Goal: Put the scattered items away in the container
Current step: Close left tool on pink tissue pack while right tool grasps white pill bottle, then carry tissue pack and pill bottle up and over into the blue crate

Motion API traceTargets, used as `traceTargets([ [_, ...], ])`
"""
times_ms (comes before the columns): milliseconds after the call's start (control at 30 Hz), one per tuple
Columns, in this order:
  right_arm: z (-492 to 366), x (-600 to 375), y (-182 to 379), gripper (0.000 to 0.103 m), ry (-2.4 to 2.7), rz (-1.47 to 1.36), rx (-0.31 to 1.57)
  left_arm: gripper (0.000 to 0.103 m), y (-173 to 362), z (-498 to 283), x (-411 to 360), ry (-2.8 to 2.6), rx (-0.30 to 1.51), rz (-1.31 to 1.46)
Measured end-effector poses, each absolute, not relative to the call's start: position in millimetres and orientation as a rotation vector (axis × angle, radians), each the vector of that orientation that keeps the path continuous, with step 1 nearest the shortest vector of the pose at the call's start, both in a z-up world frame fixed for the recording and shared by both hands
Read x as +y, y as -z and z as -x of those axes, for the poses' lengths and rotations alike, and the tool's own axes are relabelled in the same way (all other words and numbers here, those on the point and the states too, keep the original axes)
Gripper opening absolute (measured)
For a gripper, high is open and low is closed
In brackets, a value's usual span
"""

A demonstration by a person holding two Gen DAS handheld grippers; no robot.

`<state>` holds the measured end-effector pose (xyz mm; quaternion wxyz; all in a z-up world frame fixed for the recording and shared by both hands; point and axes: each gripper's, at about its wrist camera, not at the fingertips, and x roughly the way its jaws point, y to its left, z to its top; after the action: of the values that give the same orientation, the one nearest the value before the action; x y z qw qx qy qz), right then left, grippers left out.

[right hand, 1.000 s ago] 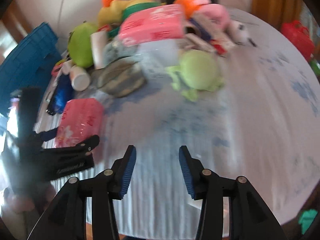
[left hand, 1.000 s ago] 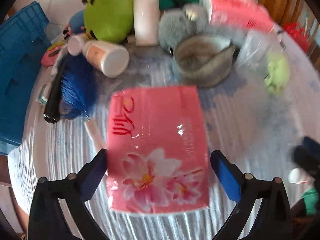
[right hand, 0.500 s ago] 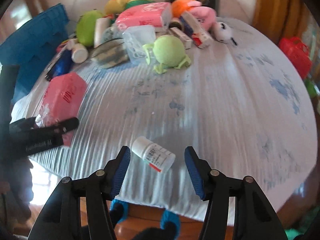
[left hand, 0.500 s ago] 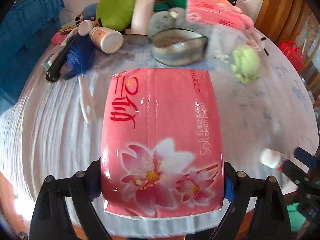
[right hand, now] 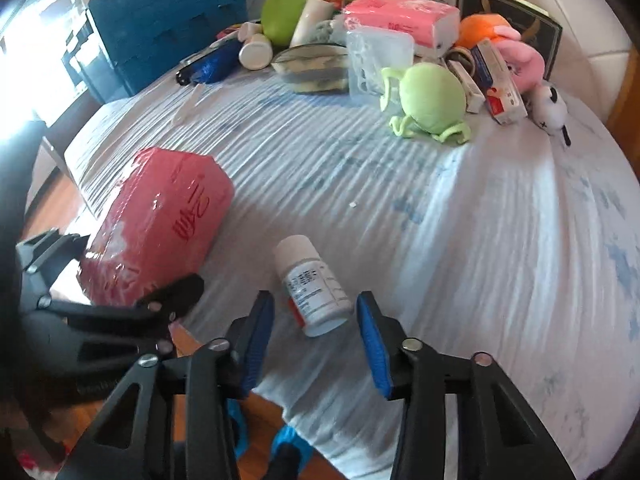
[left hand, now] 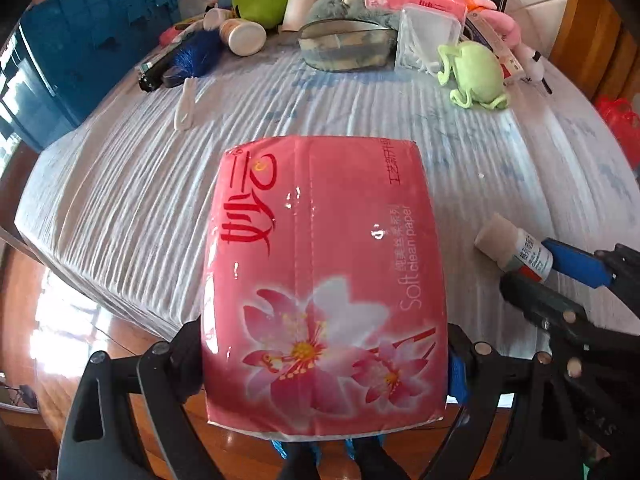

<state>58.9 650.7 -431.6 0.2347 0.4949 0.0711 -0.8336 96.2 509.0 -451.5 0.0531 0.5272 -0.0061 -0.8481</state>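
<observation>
Left hand-held gripper (left hand: 324, 364) is clamped on the pink tissue pack (left hand: 320, 280), pads on its two long sides at the near end, most of the pack sticking out forward over the near edge of the counter (left hand: 120, 184). Pack looks light and soft with slick plastic wrap, so it'll squash and could slide; gripping across the width nearer the middle would hold steadier than the end. Right hand-held gripper (right hand: 316, 332) is straddling the small white pill bottle (right hand: 312, 284), which lies on its side near the counter's near edge; jaws are closing, bottle between them, pads not touching yet as far as I can tell. Bottle is rigid, light, round and smooth, likely to roll or squirt out, so best pinched across the label body, not the cap. Blue crate (right hand: 168, 20) sits far left, well apart from both. The remaining clutter, plush toys and a second tissue pack (right hand: 400, 16) among it, is piled at the far side.
</observation>
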Motion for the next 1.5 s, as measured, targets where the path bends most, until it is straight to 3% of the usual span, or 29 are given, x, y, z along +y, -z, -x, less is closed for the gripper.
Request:
traceTargets([
  [567,-45.9,651.2,435.8,0.032,2.283,-1.320,0.209,0.091,454.0,-84.2,513.2,2.556,0.003,-1.580],
  [967,-25.0,640.1,392.2,0.032,2.350,-1.207,0.170,0.090,414.4,-67.6,494.9,2.610,0.015,-1.464],
  [1500,0.3,495.8,299.9,0.032,2.472,-0.922,0.184,0.090,324.0,-39.4,350.4,2.741,0.036,-1.185],
])
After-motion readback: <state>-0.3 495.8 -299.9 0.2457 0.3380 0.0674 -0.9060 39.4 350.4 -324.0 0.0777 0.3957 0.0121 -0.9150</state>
